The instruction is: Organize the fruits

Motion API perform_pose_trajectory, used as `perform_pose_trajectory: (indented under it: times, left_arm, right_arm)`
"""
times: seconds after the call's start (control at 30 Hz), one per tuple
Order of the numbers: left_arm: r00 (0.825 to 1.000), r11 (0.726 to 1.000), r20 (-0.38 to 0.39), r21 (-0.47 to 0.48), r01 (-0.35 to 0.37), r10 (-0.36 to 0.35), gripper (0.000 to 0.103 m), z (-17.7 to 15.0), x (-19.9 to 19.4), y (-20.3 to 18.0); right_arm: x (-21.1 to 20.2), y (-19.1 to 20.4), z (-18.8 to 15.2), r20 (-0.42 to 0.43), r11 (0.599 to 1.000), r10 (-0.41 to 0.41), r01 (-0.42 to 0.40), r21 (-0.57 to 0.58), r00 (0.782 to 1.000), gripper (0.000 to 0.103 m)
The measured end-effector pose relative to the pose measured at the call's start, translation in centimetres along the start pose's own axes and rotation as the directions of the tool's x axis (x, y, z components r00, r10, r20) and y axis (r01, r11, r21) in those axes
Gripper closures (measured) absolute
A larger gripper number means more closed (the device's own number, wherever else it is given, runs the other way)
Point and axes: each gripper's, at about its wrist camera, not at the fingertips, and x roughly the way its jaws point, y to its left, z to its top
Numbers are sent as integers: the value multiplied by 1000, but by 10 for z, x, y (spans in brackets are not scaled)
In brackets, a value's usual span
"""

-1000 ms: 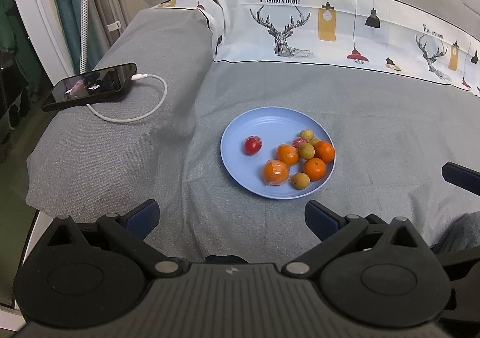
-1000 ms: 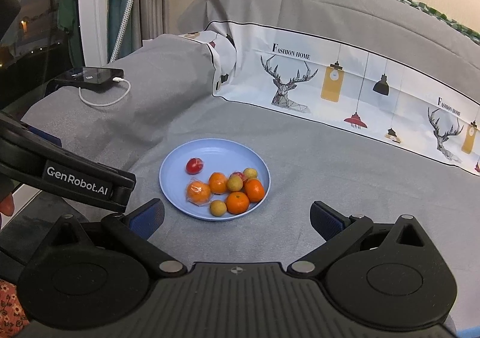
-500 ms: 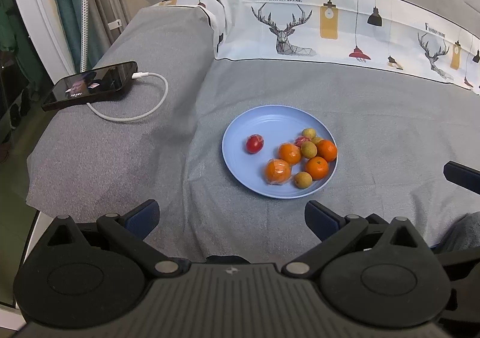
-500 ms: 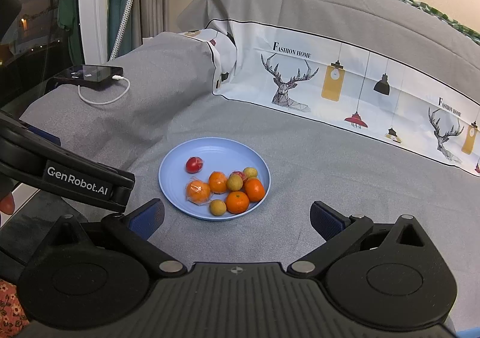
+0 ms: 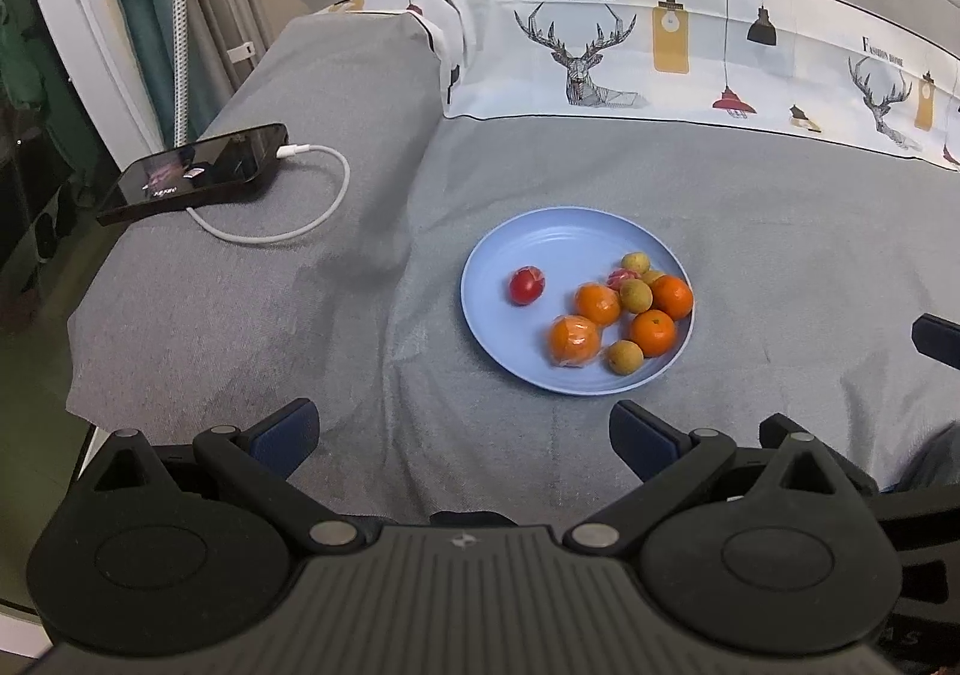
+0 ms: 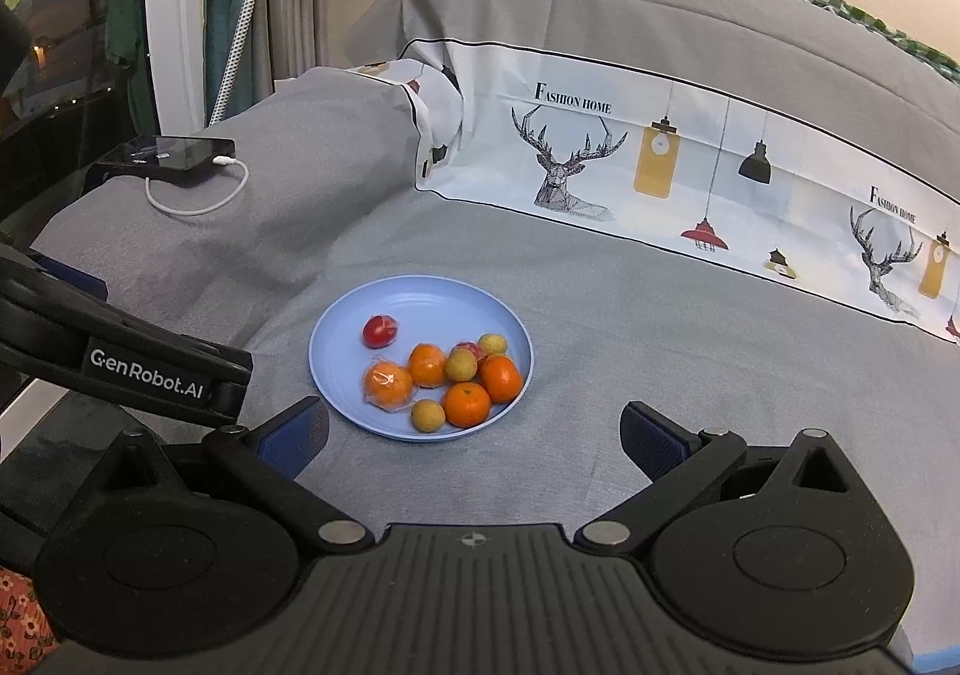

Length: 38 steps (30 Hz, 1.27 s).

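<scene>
1. At your far left, a black phone (image 5: 195,174) lies flat near the edge of the bed (image 5: 780,231), its long axis running left to right, with a white charging cable (image 5: 288,219) looping out of its right end.
2. Your left gripper (image 5: 462,429) hovers over the grey bedcover with its jaws spread wide and nothing between them; the blue pads sit well apart, short of the plate.
3. The blue plate (image 5: 558,237) rests flat on the bed, just ahead of both grippers, and all the fruit is on it.
4. A red cherry tomato (image 5: 527,285) sits alone on the plate's left side, apart from the rest.
5. A wrapped orange (image 5: 575,341) in clear film lies at the near left of the cluster, touching a second orange (image 5: 597,304) behind it.
6. Small yellow-green fruits (image 5: 636,296) sit among the oranges; being round, they show no clear long axis.
7. Two more oranges (image 5: 655,332) crowd the plate's right rim, the nearer one with its stem end up.
8. Your right gripper (image 6: 474,435) is likewise wide open and empty, held just short of the plate's near rim.
9. A deer-print pillow (image 6: 660,159) runs along the back.
</scene>
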Motion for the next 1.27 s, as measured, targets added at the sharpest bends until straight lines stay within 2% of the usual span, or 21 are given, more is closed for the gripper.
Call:
perform_pose_trajectory:
  times: [0.97,1.03,1.13,1.27]
  left_arm:
    - [999,1000,-34,2,11,-11,0,3,13,-2]
    - [999,1000,-43,7,4,-4,0,4,16,-3]
    - [997,999,-56,18,-43,44,0,5,21,-5]
    - [998,999,-57,21,-28,29,0,4,21,-4]
  right_arm:
    - [4,-2,1,-8,1000,-7,7,4,1000,1]
    - [6,-2,2,-12,1000,-5,5,2,1000,1]
    - [9,-2,2,-18,1000,2,-2,0,1000,1]
    - [10,-2,3,-19,1000,13,-13,-2,1000,1]
